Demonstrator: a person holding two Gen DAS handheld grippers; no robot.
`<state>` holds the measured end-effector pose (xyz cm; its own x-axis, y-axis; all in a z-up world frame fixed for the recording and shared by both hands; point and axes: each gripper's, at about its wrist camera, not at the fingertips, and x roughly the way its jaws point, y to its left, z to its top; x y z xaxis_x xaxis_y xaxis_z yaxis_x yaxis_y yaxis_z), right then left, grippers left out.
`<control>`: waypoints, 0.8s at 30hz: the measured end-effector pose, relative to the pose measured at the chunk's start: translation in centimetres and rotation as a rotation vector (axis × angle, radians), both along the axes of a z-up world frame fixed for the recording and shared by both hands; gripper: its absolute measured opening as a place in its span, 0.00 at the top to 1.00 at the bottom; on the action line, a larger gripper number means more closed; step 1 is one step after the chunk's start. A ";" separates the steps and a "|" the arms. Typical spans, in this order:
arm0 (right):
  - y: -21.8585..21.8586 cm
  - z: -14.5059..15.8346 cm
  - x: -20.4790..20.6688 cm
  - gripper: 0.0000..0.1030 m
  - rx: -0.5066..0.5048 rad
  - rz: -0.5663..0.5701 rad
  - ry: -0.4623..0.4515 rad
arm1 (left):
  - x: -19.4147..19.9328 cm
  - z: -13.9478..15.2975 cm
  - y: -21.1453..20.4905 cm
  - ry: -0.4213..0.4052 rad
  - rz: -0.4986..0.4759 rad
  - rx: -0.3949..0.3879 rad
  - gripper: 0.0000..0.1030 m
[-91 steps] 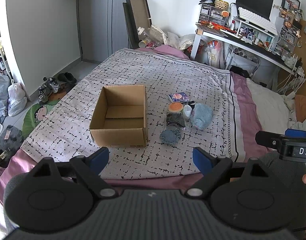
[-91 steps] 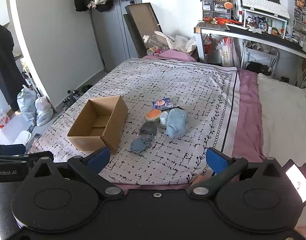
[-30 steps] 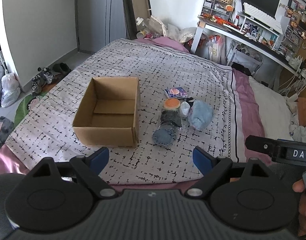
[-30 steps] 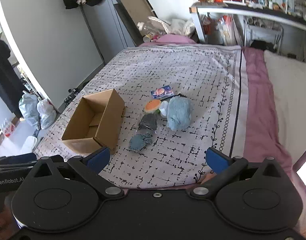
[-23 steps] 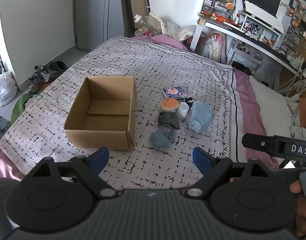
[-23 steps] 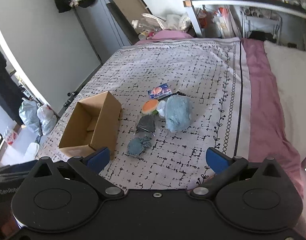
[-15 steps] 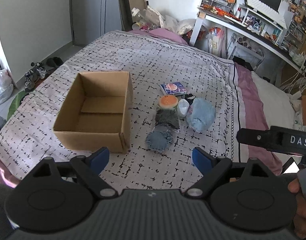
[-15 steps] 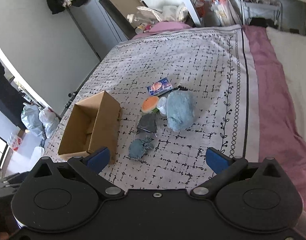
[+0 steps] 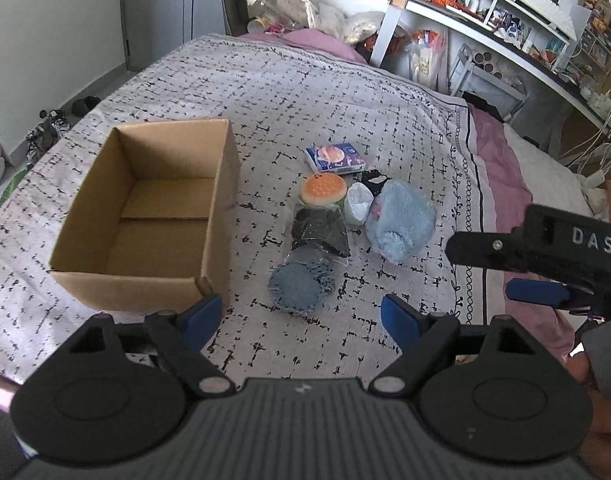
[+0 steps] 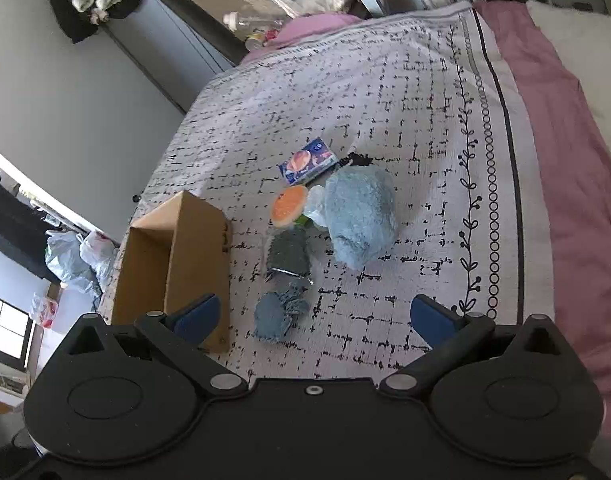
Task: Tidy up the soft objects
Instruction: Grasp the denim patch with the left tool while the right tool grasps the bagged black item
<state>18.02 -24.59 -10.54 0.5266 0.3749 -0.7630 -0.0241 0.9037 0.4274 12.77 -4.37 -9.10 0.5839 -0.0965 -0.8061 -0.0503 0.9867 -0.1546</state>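
On the patterned bedspread an open, empty cardboard box [image 9: 221, 216] [image 10: 197, 248] stands left of a cluster of soft things. The cluster holds a fluffy light-blue plush [image 9: 401, 224] [image 10: 361, 220], an orange burger squishy [image 9: 322, 189] [image 10: 288, 206], a dark item in a clear bag [image 9: 320, 232] [image 10: 288, 254], a blue-grey knit cloth [image 9: 299, 286] [image 10: 275, 316] and a small white bag [image 9: 358, 204]. My left gripper [image 9: 301, 314] hovers above the knit cloth, its jaws closing slightly with nothing between them. My right gripper [image 10: 313, 318] is open and empty, short of the cluster.
A flat blue packet [image 9: 334, 157] [image 10: 307, 161] lies behind the squishy. The right gripper's black housing [image 9: 545, 248] juts in from the right of the left wrist view. A pink sheet [image 10: 565, 160] runs along the right. A cluttered desk [image 9: 505, 36] stands behind the bed.
Both grippers have come forward and down toward the bed, so the box and cluster look larger. The right wrist view has rolled, tilting the scene. Nothing has been taken hold of.
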 end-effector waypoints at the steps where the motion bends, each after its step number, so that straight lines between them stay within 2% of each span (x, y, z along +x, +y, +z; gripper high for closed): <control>1: 0.0 -0.3 0.5 0.01 0.004 -0.005 0.007 | 0.3 -0.3 0.0 0.004 -0.002 -0.005 0.16; 10: 0.3 -3.1 3.6 0.04 0.092 -0.009 0.083 | 3.0 -3.1 -0.8 0.042 -0.016 -0.035 0.17; 14: 0.6 -4.4 4.7 0.05 0.116 -0.009 0.119 | 4.0 -4.5 -1.2 0.064 -0.020 -0.043 0.21; 22: 0.7 -6.8 6.1 0.24 0.198 -0.010 0.188 | 5.8 -7.3 -1.4 0.106 0.004 -0.069 0.29; 24: 0.8 -7.2 6.5 0.28 0.195 -0.013 0.197 | 6.2 -7.9 -1.4 0.116 0.014 -0.071 0.34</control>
